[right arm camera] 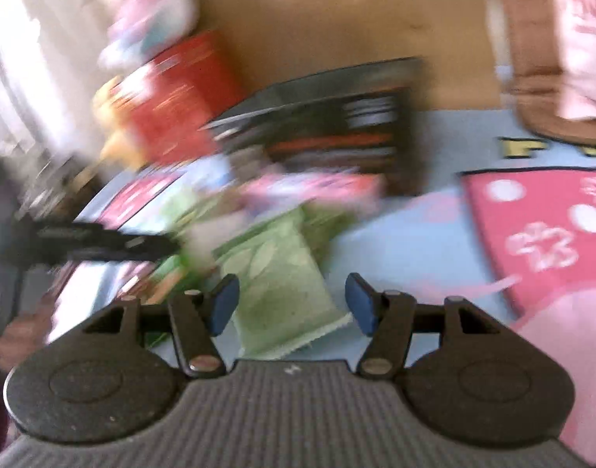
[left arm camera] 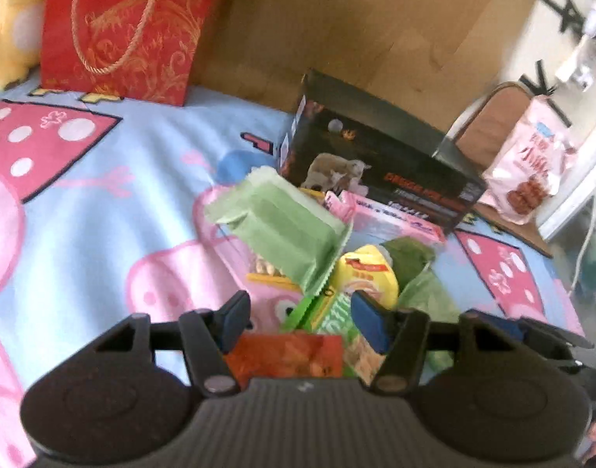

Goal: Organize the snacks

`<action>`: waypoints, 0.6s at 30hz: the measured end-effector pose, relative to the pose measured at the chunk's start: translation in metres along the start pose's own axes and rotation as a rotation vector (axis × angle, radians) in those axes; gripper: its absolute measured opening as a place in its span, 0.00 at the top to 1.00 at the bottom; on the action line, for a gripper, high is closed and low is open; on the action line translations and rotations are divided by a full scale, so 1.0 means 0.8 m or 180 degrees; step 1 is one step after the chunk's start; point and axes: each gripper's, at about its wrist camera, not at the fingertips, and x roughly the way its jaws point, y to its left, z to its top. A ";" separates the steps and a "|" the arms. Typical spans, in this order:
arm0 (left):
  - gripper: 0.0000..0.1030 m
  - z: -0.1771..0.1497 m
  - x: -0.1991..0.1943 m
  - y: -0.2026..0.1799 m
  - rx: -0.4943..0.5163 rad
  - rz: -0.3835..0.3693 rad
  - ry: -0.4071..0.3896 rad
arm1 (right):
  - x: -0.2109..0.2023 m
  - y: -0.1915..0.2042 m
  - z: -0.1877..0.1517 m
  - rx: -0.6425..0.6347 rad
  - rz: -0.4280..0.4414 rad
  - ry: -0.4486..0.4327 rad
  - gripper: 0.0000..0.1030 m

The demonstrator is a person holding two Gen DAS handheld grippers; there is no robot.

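snack pile point(left arm camera: 329, 249) beyond left hand-held gripper point(left arm camera: 301, 318)

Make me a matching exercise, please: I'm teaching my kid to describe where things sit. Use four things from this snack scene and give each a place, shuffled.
Things:
1. red gift bag
2. black box
3. pink snack bag
4. orange packet

Places:
A. far right, leaning against a brown cushion
B. between the open fingers of the left gripper
C. back left, beside the yellow plush toy
D. middle, behind the heap of green and pink packets

Pairs: 1-C, 2-D, 3-A, 4-B
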 end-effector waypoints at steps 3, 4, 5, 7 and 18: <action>0.37 0.002 -0.031 0.017 -0.0081 0.0075 -0.0242 | -0.022 0.021 -0.001 -0.0280 -0.0330 -0.0199 0.39; 0.36 0.004 -0.038 0.024 -0.0153 0.0113 -0.0296 | -0.025 0.024 0.003 -0.0283 -0.0348 -0.0250 0.39; 0.36 0.006 -0.044 0.028 -0.0227 0.0134 -0.0329 | -0.024 0.026 0.007 -0.0277 -0.0327 -0.0286 0.39; 0.36 0.016 -0.047 0.040 -0.0330 0.0161 -0.0389 | -0.019 0.036 0.025 -0.0299 -0.0219 -0.0302 0.39; 0.35 0.016 -0.057 0.077 -0.0799 0.0166 -0.0487 | 0.165 0.132 0.078 -0.1429 -0.0235 0.0281 0.29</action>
